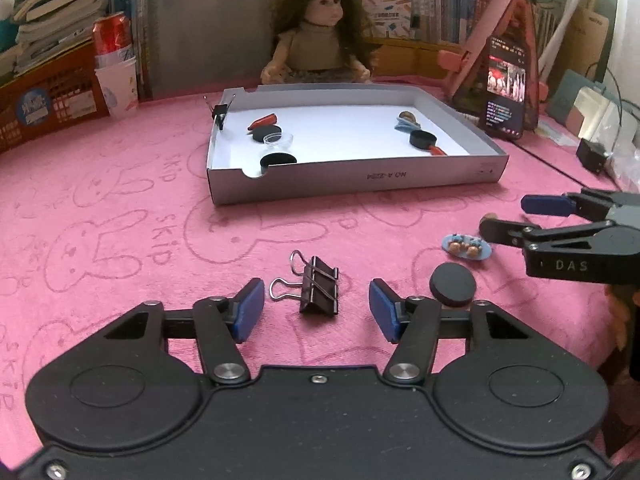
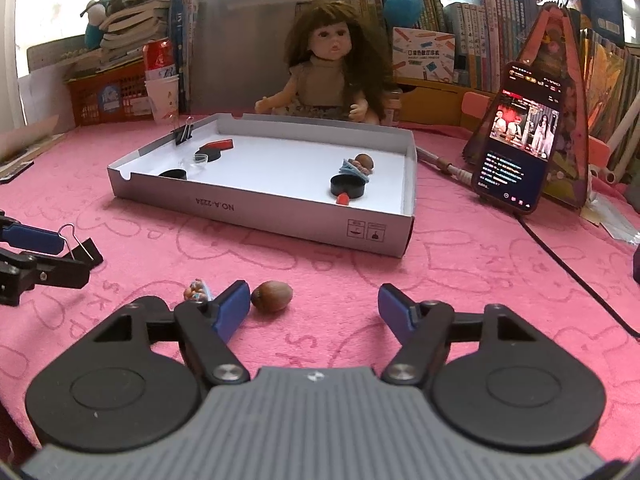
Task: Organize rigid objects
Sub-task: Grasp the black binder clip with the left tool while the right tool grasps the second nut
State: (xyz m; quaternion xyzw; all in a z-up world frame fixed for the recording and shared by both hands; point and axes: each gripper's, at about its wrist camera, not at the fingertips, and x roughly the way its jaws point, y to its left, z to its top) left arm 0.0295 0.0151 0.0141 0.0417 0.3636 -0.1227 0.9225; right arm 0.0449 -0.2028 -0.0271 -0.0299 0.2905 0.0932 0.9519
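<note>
Black housing fills the bottom of both wrist views. Ahead of it in the left view, the left gripper [image 1: 316, 310] stands with its blue pads apart on either side of a black binder clip [image 1: 318, 290], which lies on the pink cloth [image 1: 120, 208] with its wire handles pointing toward the left; neither pad touches it. A black disc [image 1: 453, 283] lies just beside the right-hand pad. Farther right, a small blue oval charm [image 1: 467, 247] rests near the right gripper's fingertips.

Seen from the right wrist, the right gripper [image 2: 312, 308] is spread wide and holds nothing. A brown nut [image 2: 272, 297] lies just inside its left pad (touching or not, the view cannot say), and the charm sits just outside that pad.

Toward the far edge of the cloth stands a shallow white box [image 2: 280, 210]. It holds black discs, red pieces, a clear cup, a second nut and a clip fastened to its far left corner. Behind it sits a doll [image 2: 332, 72]; a phone [image 2: 516, 140] leans at the right.
</note>
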